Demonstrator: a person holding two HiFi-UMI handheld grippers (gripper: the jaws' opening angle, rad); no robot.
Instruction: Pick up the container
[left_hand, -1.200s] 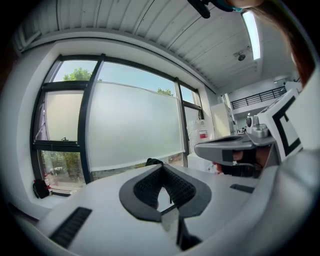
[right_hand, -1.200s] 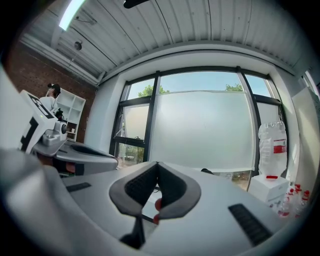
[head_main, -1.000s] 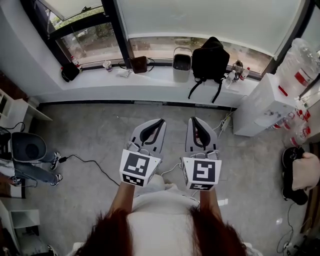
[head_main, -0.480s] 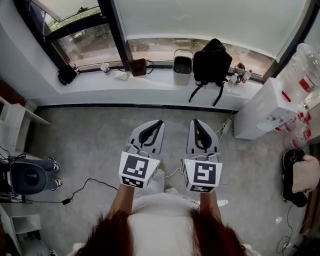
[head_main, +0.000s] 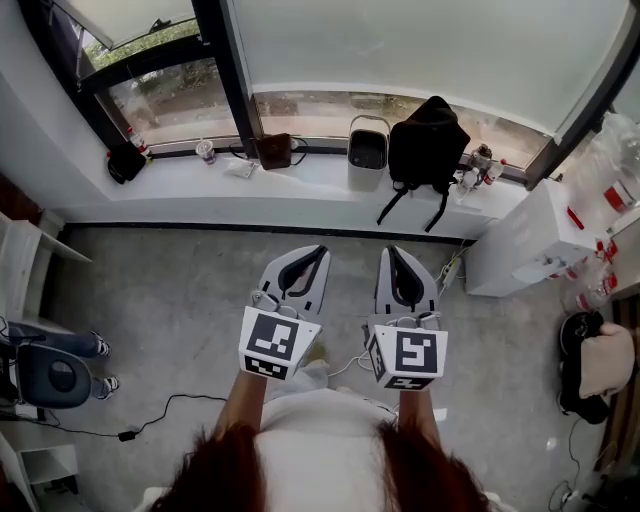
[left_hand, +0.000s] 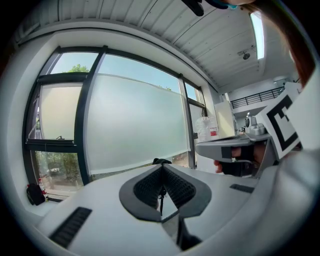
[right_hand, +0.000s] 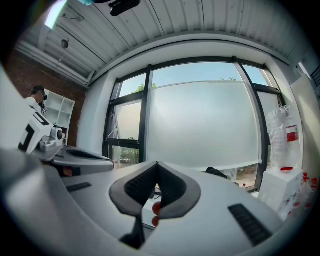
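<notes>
The container (head_main: 367, 152), a pale bucket with a dark inside and a thin handle, stands on the white window sill (head_main: 300, 185) in the head view. A black backpack (head_main: 426, 142) leans right beside it. Both grippers are held side by side over the grey floor, well short of the sill. My left gripper (head_main: 321, 251) is shut with nothing in it, and so is my right gripper (head_main: 387, 250). In the left gripper view the shut left gripper (left_hand: 161, 168) hides the container. In the right gripper view the right gripper (right_hand: 157, 164) points at the window, with the backpack (right_hand: 216, 173) to its right.
On the sill also lie a brown bag (head_main: 272, 150), a cup (head_main: 206, 151), a black pouch (head_main: 124, 162) and small bottles (head_main: 476, 164). A white cabinet (head_main: 520, 238) stands at the right. A cable (head_main: 170, 404) crosses the floor, and a seated person's legs (head_main: 60, 346) show at the left.
The sill with the container has come nearer and lower in the head view. The seated person has slid toward the lower left. Both grippers stay shut side by side.
</notes>
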